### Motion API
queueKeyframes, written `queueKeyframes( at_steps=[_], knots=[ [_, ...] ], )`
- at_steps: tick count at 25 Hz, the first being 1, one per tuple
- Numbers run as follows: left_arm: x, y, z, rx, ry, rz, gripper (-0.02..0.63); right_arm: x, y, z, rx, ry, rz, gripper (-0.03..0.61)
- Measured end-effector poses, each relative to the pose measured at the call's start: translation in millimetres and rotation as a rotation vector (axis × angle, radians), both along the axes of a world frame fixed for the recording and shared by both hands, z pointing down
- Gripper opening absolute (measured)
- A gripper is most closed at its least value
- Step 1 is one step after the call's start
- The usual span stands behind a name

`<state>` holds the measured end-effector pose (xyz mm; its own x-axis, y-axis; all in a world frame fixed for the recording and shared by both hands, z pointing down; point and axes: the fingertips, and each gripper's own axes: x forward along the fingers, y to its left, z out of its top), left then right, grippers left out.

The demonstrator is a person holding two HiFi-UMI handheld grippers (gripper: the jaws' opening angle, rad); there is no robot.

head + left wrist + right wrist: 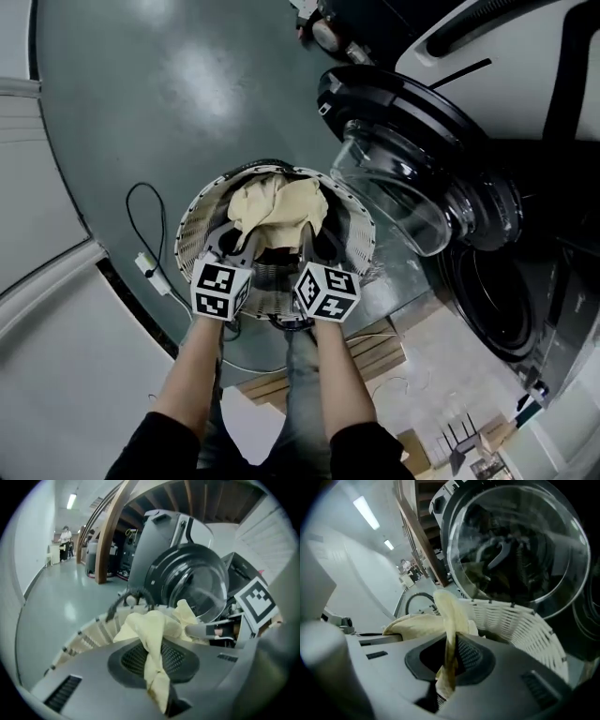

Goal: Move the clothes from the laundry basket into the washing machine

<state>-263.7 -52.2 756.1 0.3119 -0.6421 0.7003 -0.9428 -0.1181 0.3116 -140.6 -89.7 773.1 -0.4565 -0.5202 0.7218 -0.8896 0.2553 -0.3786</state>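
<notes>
The left gripper [158,692] and right gripper [446,679] are each clamped on a fold of the cream garment [277,206], which is bunched ahead of them over the laundry basket [191,234]. Beneath is a glossy grey-green floor [141,94]. Right of the right gripper, the washing machine's domed glass door [398,183] stands open. The round basket is white lattice. A black cable [141,202] lies left of the left gripper.

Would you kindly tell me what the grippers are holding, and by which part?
One pale yellow garment, held by both: the left gripper and the right gripper each pinch a bunched fold of it.
</notes>
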Motion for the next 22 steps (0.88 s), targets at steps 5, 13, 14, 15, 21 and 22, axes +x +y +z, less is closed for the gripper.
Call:
queueKeyframes(
  at_steps=[5,13,14,15,21,22],
  knots=[
    [10,0,-76,0.079,-0.056,0.042,0.061,7,1,-73,0.065,-0.048,-0.006,0.038],
    [28,2,-181,0.175,-0.153,0.052,0.061,25,-5,-178,0.171,-0.107,-0.074,0.038],
    [30,2,-192,0.186,-0.16,0.043,0.061,28,-8,-191,0.189,-0.113,-0.084,0.038],
    [32,2,-203,0.196,-0.163,0.03,0.061,30,-10,-203,0.207,-0.12,-0.092,0.038],
    [42,-1,-282,0.295,-0.21,0.019,0.061,39,-15,-281,0.336,-0.127,-0.137,0.038],
    [43,-1,-295,0.315,-0.212,0.024,0.061,40,-15,-295,0.363,-0.126,-0.133,0.038]
  ],
)
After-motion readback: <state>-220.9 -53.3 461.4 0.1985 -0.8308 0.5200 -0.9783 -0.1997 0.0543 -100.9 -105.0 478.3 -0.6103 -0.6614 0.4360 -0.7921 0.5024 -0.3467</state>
